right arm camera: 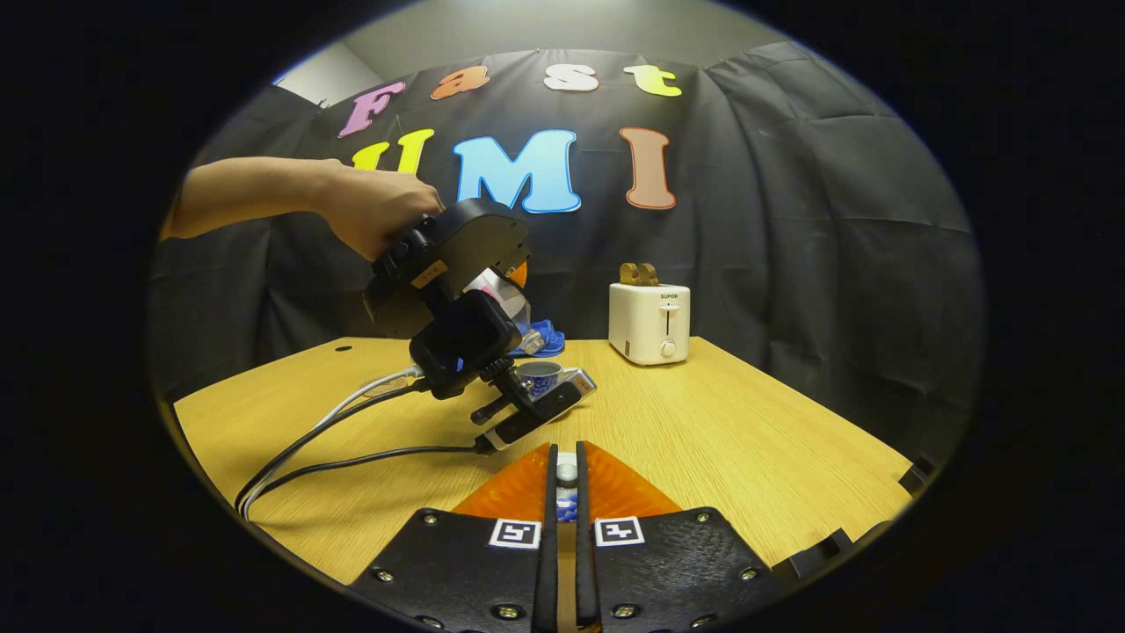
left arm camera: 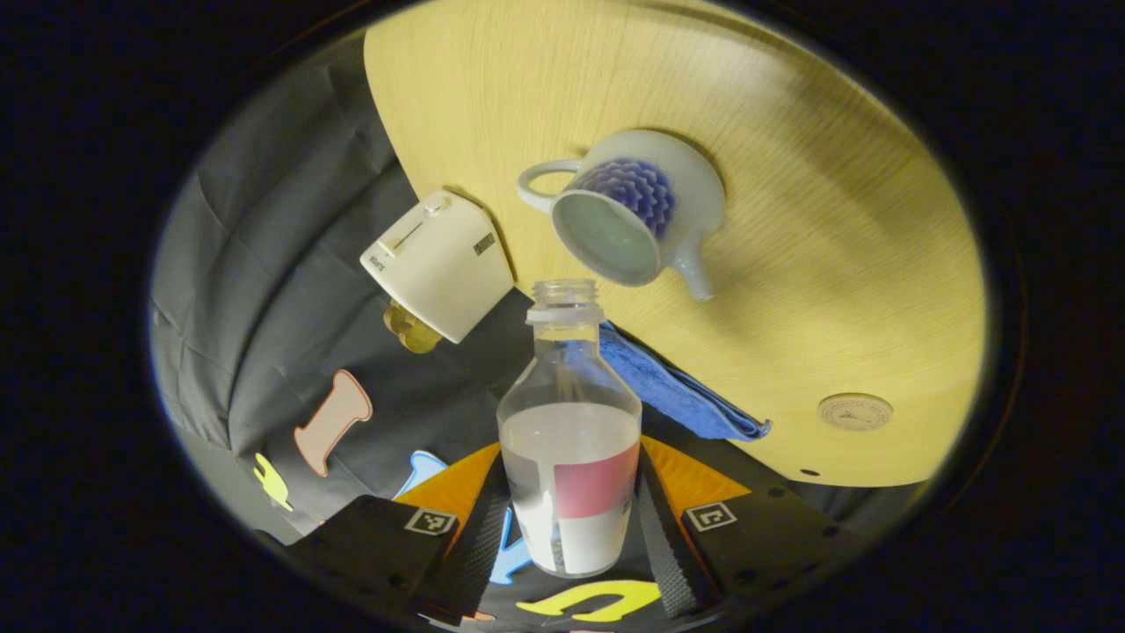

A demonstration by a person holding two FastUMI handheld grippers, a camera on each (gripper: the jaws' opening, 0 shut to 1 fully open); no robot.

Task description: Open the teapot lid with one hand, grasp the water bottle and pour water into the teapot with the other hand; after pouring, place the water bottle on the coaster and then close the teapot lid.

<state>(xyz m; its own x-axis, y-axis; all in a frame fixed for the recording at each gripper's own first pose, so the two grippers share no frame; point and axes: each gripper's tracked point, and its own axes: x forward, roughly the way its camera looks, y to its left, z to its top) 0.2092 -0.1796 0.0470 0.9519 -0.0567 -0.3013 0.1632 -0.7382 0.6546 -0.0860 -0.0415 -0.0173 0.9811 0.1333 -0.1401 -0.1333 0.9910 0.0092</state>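
The left tongs (right arm camera: 514, 303) hide most of the teapot (right arm camera: 539, 376) (rim peeks out).

Left gripper view steeply downward, right level; shared table (right arm camera: 721, 431), perhaps teapot (left arm camera: 637, 207).

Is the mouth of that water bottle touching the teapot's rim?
Cannot tell. In the left gripper view the water bottle mouth sits right below the teapot rim, but no clear gap or contact shows.

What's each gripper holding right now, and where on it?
The left gripper clamps the water bottle by its lower body, at the label. The right gripper pinches the teapot lid, seemingly by its knob.
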